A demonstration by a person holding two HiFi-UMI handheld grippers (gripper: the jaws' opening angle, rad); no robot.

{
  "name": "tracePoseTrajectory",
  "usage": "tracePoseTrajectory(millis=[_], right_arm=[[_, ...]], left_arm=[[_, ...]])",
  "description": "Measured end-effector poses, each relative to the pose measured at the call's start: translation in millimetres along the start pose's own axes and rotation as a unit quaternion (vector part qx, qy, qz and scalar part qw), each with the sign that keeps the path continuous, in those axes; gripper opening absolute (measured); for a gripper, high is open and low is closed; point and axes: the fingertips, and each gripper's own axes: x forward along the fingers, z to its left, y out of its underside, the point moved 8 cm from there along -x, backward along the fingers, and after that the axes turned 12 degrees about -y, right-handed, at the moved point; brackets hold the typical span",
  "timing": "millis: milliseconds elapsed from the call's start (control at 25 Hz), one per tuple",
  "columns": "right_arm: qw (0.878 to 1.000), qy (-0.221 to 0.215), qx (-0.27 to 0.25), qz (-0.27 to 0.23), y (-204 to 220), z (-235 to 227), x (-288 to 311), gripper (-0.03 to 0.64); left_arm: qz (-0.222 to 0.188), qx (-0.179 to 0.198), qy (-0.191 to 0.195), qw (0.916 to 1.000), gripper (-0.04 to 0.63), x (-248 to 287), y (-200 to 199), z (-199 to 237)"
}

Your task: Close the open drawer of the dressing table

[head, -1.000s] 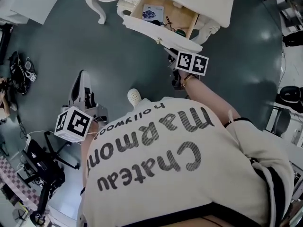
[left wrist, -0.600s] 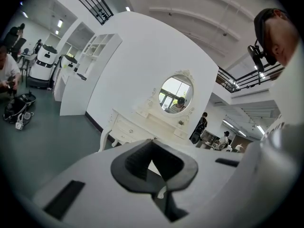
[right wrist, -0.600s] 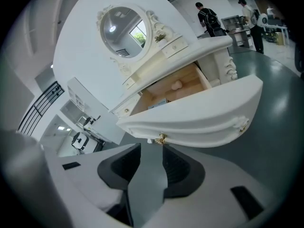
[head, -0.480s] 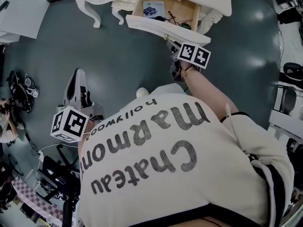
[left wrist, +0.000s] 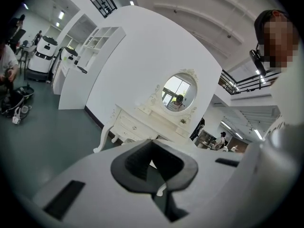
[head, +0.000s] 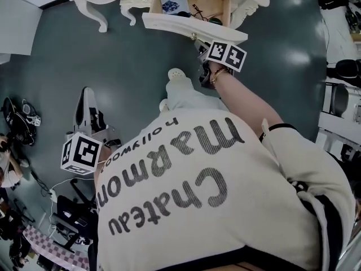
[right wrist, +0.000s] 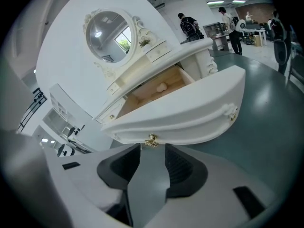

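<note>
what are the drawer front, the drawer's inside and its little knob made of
Drawer front: probably wood, painted smooth matte white.
Drawer inside: bare pale wood, tan and unpainted.
Knob: likely metal, with a shiny gold-brass glint.

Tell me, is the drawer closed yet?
Not yet. Nothing looks done: the drawer stands pulled out, with things showing inside. In hand: the right gripper is open, with its tips just short of the gold knob on the drawer's front. Left to do: push the drawer all the way in.
</note>
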Motion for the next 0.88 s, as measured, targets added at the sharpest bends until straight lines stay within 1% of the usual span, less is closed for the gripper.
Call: tracePoseTrajectory(millis=[200, 400, 560, 680, 880], right_arm=[[1.0, 0.024, -0.015, 0.0, -3, 3, 16, 0.169], [0.999, 0.042, -0.028, 0.012, -10, 1, 30, 0.178], [0.998, 0.052, -0.017, 0.021, -12, -1, 41, 0.181], [0.998, 0.059, -0.013, 0.03, -11, -3, 46, 0.179], [0.998, 0.052, -0.004, 0.035, -11, -6, 51, 0.159]], left_arm=[[-0.005, -0.011, -0.015, 0.9998, 0.008, 2, -4, 12], [-0.011, -0.017, -0.032, 0.9993, 0.008, 3, -10, 22], [-0.01, -0.028, -0.042, 0.9987, 0.008, 7, -10, 28], [-0.008, -0.029, -0.044, 0.9986, 0.008, 11, -10, 26], [-0.014, -0.027, -0.05, 0.9983, 0.008, 15, -12, 23]])
